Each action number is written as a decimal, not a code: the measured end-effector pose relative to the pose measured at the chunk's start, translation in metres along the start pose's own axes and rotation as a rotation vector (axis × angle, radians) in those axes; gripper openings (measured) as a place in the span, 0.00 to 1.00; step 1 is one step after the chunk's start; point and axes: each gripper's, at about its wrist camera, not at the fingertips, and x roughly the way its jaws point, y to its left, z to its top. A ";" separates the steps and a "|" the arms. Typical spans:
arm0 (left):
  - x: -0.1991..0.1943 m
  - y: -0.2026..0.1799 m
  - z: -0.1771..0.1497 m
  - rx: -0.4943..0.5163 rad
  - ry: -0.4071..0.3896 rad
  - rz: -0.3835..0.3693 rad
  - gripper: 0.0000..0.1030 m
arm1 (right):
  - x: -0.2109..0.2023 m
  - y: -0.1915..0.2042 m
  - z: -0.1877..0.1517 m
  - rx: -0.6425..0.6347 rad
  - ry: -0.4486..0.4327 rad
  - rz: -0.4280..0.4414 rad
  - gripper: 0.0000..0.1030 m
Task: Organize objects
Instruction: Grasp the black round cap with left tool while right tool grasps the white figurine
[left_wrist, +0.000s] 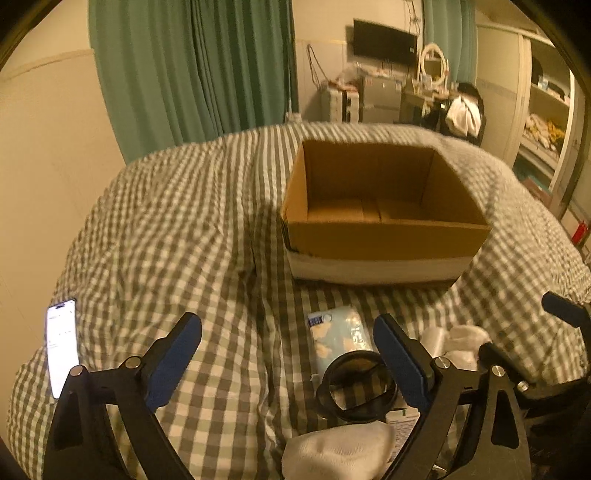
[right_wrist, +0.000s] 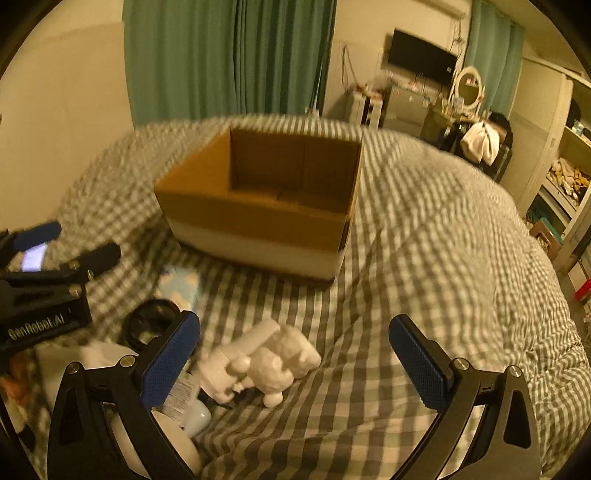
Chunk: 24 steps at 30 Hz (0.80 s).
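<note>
An open cardboard box (left_wrist: 384, 236) (right_wrist: 258, 218) stands on the checked bed cover, nothing visible inside it. In front of it lie a light-blue tissue pack (left_wrist: 338, 338) (right_wrist: 181, 286), a black ring-shaped lid (left_wrist: 356, 389) (right_wrist: 149, 321), a white sock (left_wrist: 336, 452) and white plaster figures (right_wrist: 266, 360). My left gripper (left_wrist: 288, 354) hangs open above the cover, the black ring and tissue pack lying between its blue fingers without touching them. My right gripper (right_wrist: 295, 354) is open too, over the white figures, nothing gripped.
A lit phone (left_wrist: 62, 347) lies at the left edge of the bed. A white bottle with a label (right_wrist: 184, 402) lies under my right gripper's left finger. Green curtains, a wall and cluttered shelves surround the bed; bare checked cover (right_wrist: 424, 258) spreads right of the box.
</note>
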 end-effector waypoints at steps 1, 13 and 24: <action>0.004 0.000 -0.002 0.006 0.009 -0.012 0.92 | 0.008 0.001 -0.002 -0.004 0.026 0.003 0.99; 0.060 -0.011 -0.038 0.083 0.218 -0.136 0.49 | 0.043 0.001 -0.015 0.003 0.186 0.016 0.94; 0.047 -0.011 -0.038 0.085 0.174 -0.225 0.19 | 0.076 0.005 -0.013 0.005 0.279 0.072 0.86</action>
